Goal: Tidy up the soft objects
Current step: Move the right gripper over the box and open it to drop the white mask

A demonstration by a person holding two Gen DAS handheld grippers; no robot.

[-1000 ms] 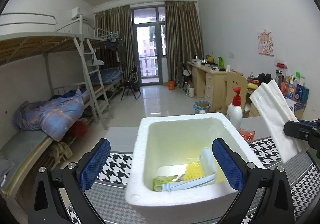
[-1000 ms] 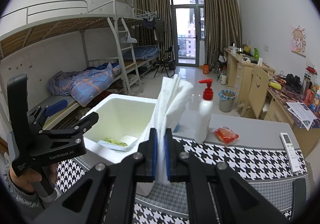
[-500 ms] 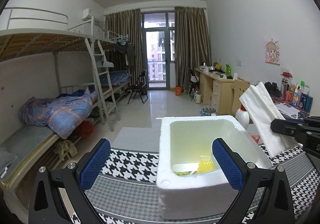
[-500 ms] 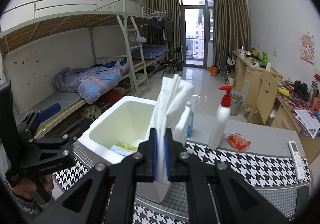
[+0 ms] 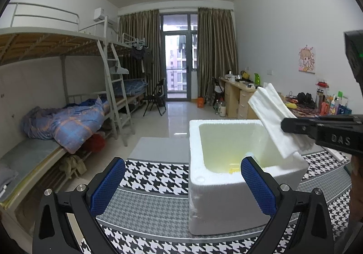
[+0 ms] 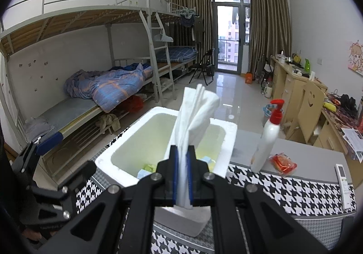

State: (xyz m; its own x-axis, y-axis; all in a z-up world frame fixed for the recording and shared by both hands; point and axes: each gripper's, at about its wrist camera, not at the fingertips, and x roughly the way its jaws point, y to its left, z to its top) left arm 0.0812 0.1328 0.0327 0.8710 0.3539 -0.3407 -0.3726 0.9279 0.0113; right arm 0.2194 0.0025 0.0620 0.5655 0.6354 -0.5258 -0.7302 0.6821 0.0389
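A white foam box stands on the houndstooth table cloth; it also shows in the right wrist view. Small yellow, green and blue soft items lie in its bottom. My right gripper is shut on a folded white cloth and holds it over the box's near right rim; the cloth also shows in the left wrist view. My left gripper is open and empty, left of and in front of the box.
A white pump bottle with a red top, a red snack packet and a white remote lie on the table right of the box. A bunk bed stands at the left, desks at the right.
My left gripper has drawn back and to the left, away from the box. My right gripper has carried the white cloth over the box's rim.
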